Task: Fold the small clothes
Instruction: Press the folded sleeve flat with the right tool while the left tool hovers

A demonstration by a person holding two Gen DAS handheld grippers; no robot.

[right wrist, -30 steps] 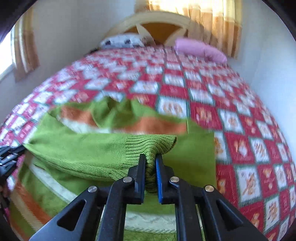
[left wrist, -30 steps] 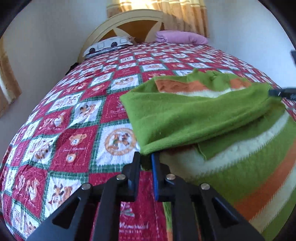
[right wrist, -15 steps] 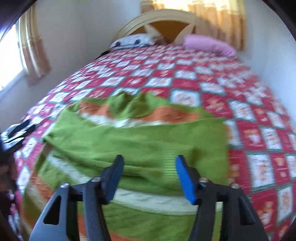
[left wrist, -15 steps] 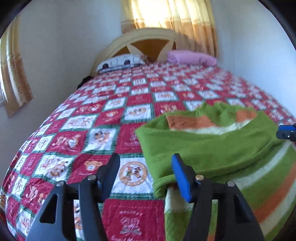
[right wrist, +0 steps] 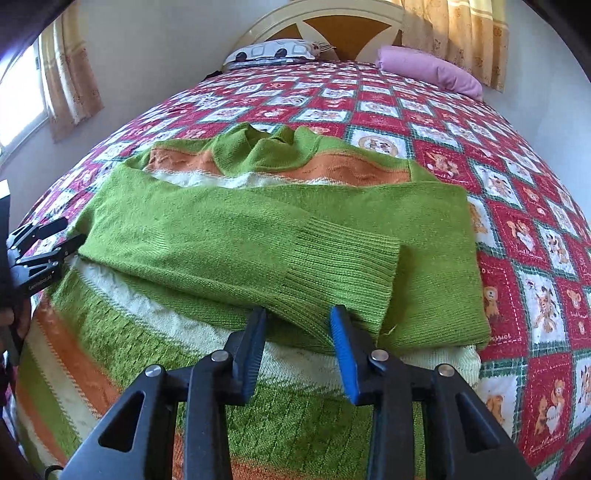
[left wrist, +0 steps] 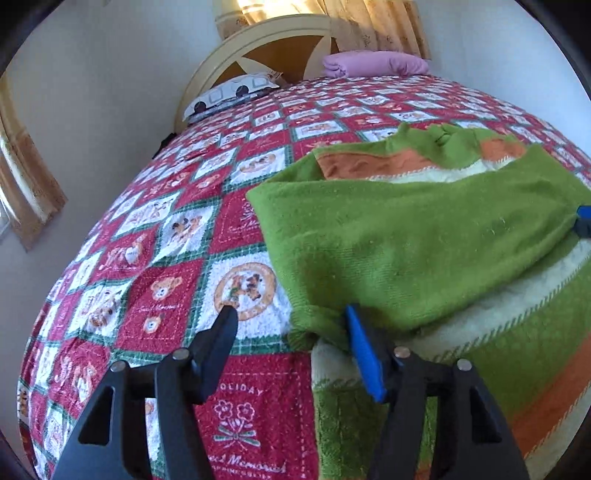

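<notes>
A second ago both grippers were pinched onto the green sleeve; now both have let go, and the sleeve lies across the chest of the sweater. Starting on the left, the left gripper (left wrist: 288, 319) has its jaws spread wide and holds nothing: its black finger hangs over the patterned bedspread (left wrist: 166, 258), while its blue-padded finger sits right at the folded corner of the sleeve (left wrist: 406, 251), touching or just short of it. The sweater (right wrist: 155, 354) lies flat ahead of and below both tools, collar toward the headboard (right wrist: 351, 33), striped body nearest the cameras. Moving right, the right gripper (right wrist: 298, 314) is likewise wide open and empty, its two fingers straddling the near edge of the ribbed cuff (right wrist: 347, 269), which rests on the other green sleeve beneath it. With the release, this sleeve fold looks finished and seems to hold its shape unaided. The likely next step is to take the hem near the grippers and fold the body up toward the collar.
</notes>
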